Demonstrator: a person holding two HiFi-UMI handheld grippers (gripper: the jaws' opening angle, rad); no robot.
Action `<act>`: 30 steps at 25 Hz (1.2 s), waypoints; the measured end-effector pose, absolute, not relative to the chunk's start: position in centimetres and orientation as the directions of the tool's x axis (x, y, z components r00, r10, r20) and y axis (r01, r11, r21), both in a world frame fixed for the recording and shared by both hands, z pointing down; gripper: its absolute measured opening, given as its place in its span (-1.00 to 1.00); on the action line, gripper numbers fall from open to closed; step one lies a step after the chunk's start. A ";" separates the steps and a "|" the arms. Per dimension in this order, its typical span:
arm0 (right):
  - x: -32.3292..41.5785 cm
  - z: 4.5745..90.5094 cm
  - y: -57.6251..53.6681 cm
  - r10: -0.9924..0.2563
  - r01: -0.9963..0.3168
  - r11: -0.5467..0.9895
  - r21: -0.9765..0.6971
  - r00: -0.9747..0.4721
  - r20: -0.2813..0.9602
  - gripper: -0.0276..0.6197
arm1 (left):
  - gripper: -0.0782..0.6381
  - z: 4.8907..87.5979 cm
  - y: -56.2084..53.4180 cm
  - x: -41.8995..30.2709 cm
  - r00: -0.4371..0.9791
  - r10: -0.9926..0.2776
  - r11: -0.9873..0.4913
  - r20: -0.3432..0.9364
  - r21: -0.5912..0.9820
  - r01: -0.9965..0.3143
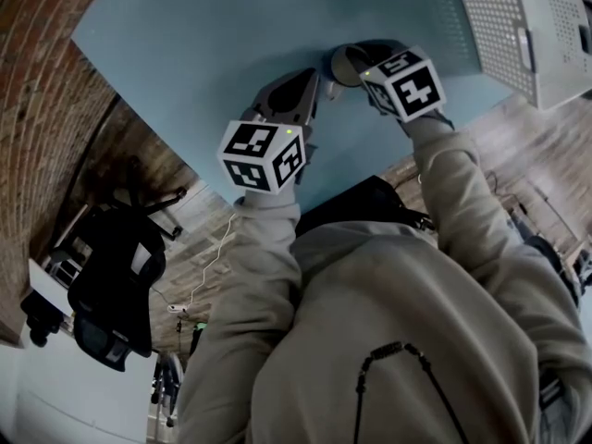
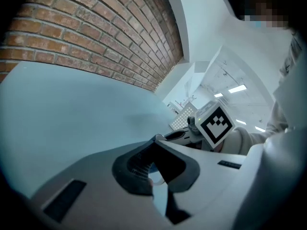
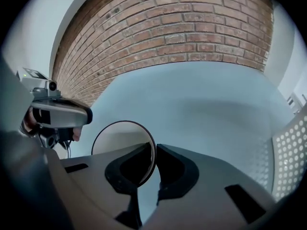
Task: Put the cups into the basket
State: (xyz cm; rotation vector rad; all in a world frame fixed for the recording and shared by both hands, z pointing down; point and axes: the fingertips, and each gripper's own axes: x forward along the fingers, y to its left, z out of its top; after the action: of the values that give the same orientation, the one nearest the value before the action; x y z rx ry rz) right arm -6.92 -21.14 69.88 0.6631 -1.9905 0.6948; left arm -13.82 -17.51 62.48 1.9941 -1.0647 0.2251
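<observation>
- Cup [image 3: 120,140]: pale, dark-rimmed, by the front edge of the blue table [image 1: 213,35]. Its wall is pinched between the jaws of the right gripper [image 3: 154,150].
- Left gripper [image 2: 156,140]: just beside the right one, jaws drawn together with nothing between them.
- Basket [image 1: 523,35]: white, perforated, at the table's right end. It is apart from the cup, with bare tabletop between them.
- Brick wall [image 3: 168,28]: runs along the table's far edge.
- Black chair [image 1: 116,285]: on the floor, off the table's left side.

Tool [image 3: 154,150] seemingly tight on cup [image 3: 120,139]
</observation>
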 end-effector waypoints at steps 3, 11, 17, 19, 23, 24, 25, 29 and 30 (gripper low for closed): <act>-6.7 69.8 -21.2 -0.187 -0.695 0.686 -0.216 -0.456 0.870 -0.78 | -0.79 62.4 -17.4 -14.3 0.620 -0.608 -0.273 0.496 0.603 -0.750; -6.9 69.8 -21.1 -0.194 -0.678 0.709 -0.194 -0.452 0.871 -0.78 | -0.79 62.7 -16.8 -14.3 0.616 -0.607 -0.266 0.503 0.601 -0.753; -7.1 69.6 -20.7 -0.193 -0.681 0.703 -0.206 -0.461 0.866 -0.78 | -0.79 61.4 -16.6 -14.6 0.623 -0.634 -0.287 0.459 0.608 -0.740; -7.2 69.5 -20.7 -0.193 -0.676 0.706 -0.211 -0.471 0.861 -0.78 | -0.79 61.2 -16.5 -14.8 0.615 -0.637 -0.283 0.465 0.600 -0.748; -7.5 68.2 -20.8 -0.207 -0.669 0.715 -0.202 -0.479 0.853 -0.78 | -0.79 60.4 -16.2 -15.2 0.602 -0.646 -0.282 0.470 0.586 -0.760; -7.6 67.6 -20.8 -0.212 -0.667 0.718 -0.199 -0.482 0.850 -0.78 | -0.79 60.1 -16.1 -15.4 0.599 -0.649 -0.283 0.468 0.582 -0.762; -7.8 67.0 -20.8 -0.218 -0.665 0.721 -0.196 -0.485 0.847 -0.78 | -0.79 59.7 -16.1 -15.6 0.597 -0.653 -0.286 0.466 0.578 -0.764; -8.3 63.9 -21.1 -0.247 -0.659 0.731 -0.179 -0.499 0.830 -0.78 | -0.79 57.0 -16.7 -15.9 0.590 -0.674 -0.311 0.444 0.554 -0.772; -8.3 63.1 -21.2 -0.255 -0.657 0.734 -0.173 -0.503 0.826 -0.78 | -0.79 56.0 -17.0 -16.1 0.587 -0.683 -0.318 0.434 0.547 -0.774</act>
State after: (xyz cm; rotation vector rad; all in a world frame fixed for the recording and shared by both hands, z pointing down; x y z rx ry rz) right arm -8.33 -21.22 63.06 0.6875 -2.0904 0.6051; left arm -16.06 -16.97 56.04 2.0750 -1.1538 0.1569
